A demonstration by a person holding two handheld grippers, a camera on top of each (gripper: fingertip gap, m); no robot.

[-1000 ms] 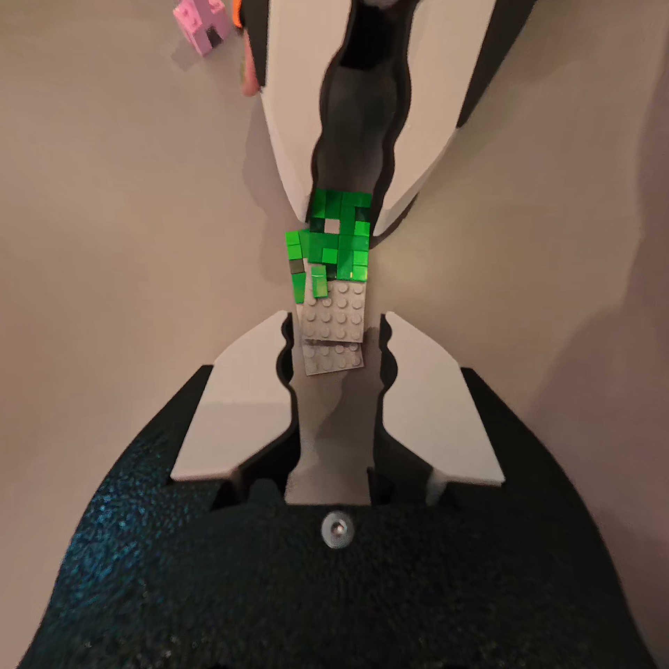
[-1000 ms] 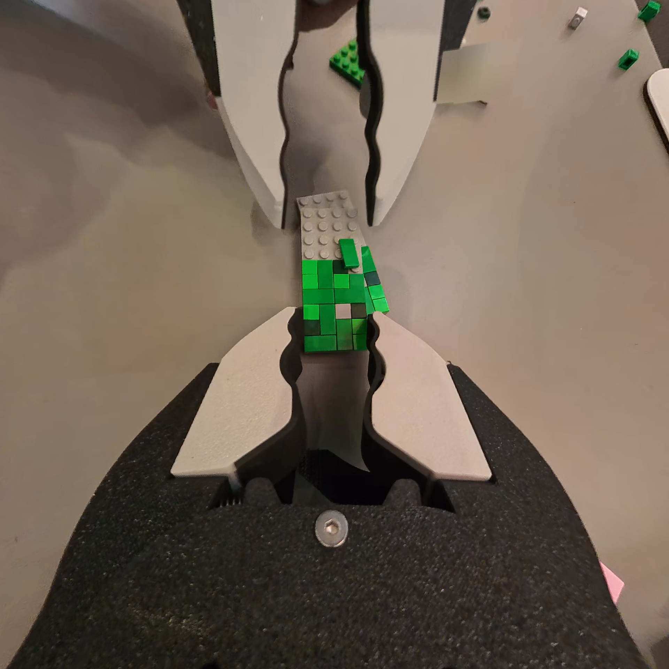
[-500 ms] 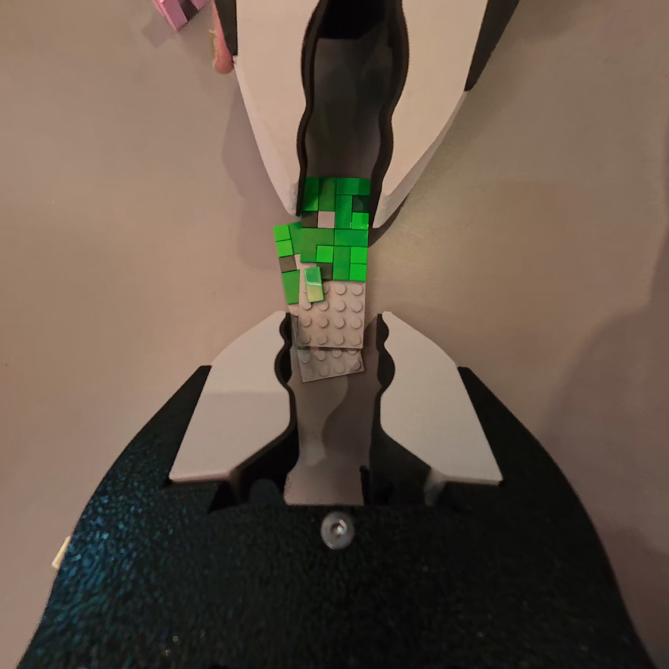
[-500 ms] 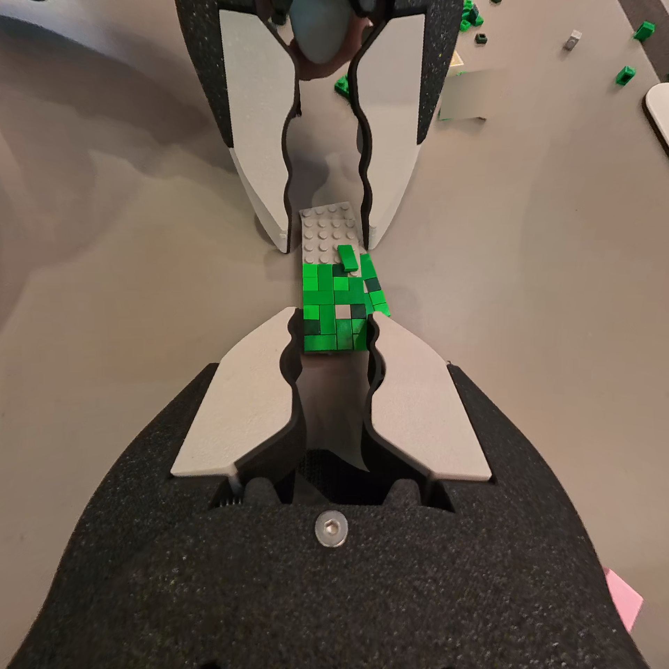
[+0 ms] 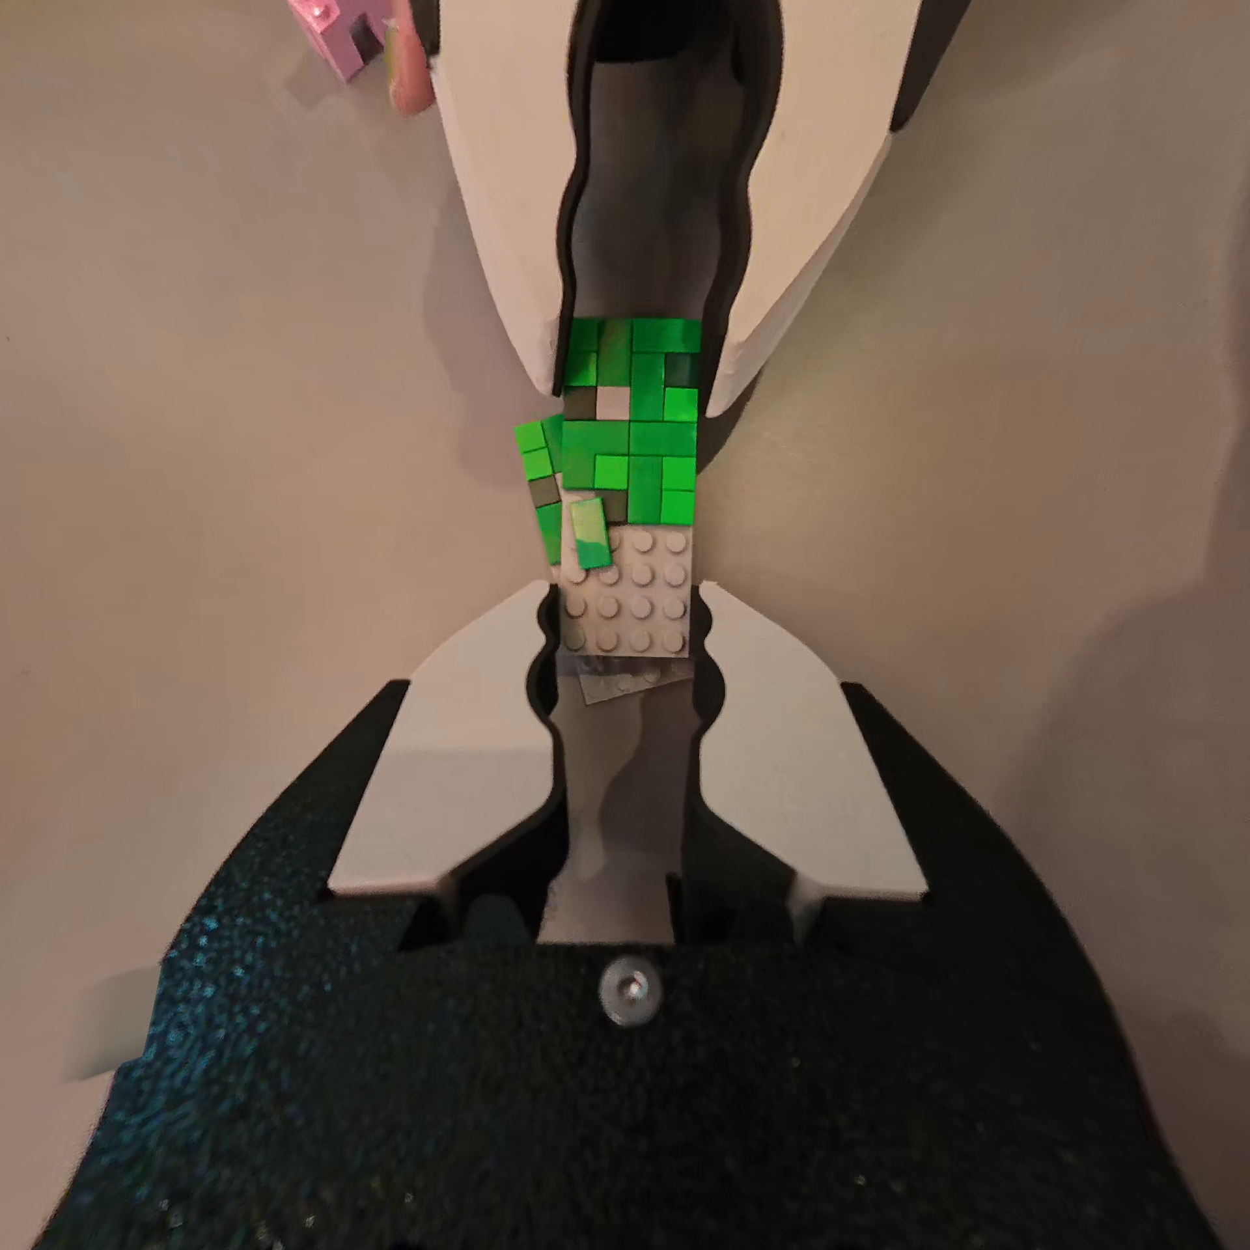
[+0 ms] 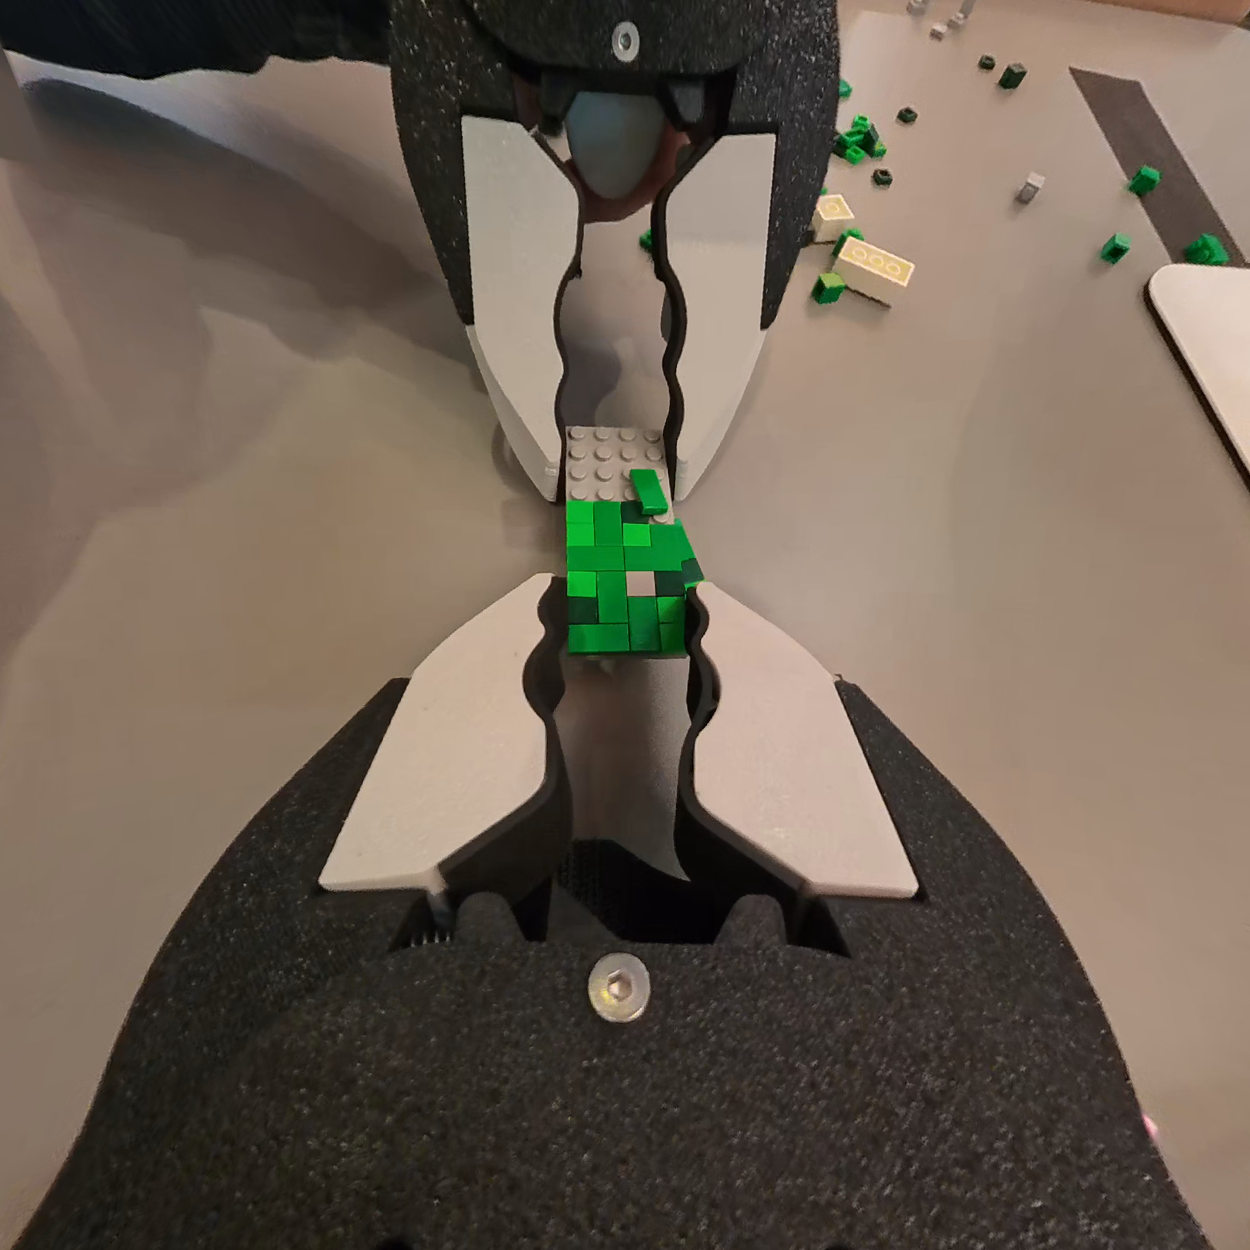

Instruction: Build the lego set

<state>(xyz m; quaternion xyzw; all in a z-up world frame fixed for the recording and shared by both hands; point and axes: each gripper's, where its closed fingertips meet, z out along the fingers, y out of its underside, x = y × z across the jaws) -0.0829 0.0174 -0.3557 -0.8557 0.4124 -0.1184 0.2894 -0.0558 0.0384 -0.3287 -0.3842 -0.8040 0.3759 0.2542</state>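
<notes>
The tabletop (image 6: 203, 541) is the largest item in view, a plain grey-beige surface that carries everything else. The two claws come next in size and face each other tip to tip across one object: the right claw (image 6: 626, 609) enters from 6 o'clock in its own view, and the left claw (image 6: 619, 467) reaches in from 12 o'clock. Between them lies a long grey studded plate (image 5: 629, 602), held level just above the tabletop; gripping it at both ends appears intended to keep it from tipping or twisting. The right claw is partly closed and clamped on the tiled end of the plate, with both pads pressing the long edges. The left claw (image 5: 626, 612) is closed to about the same width on the bare studded end; its pads sit against both side edges, so it is judged to be gripping the plate as well. Green tiles (image 5: 632, 433) cover the half of the plate toward the right claw, with one square gap (image 5: 614, 402) showing pale. A strip of green tiles (image 5: 541, 487) hangs skewed off one long edge, and one loose green tile (image 5: 590, 531) lies crooked on the studs next to it, not pressed down. At 1 o'clock in the right wrist view, well apart from the claws, scattered small green bricks (image 6: 855, 142) and two cream bricks (image 6: 872, 260) rest on the tabletop. A pink brick (image 5: 331, 34) sits at 11 o'clock in the left wrist view.
</notes>
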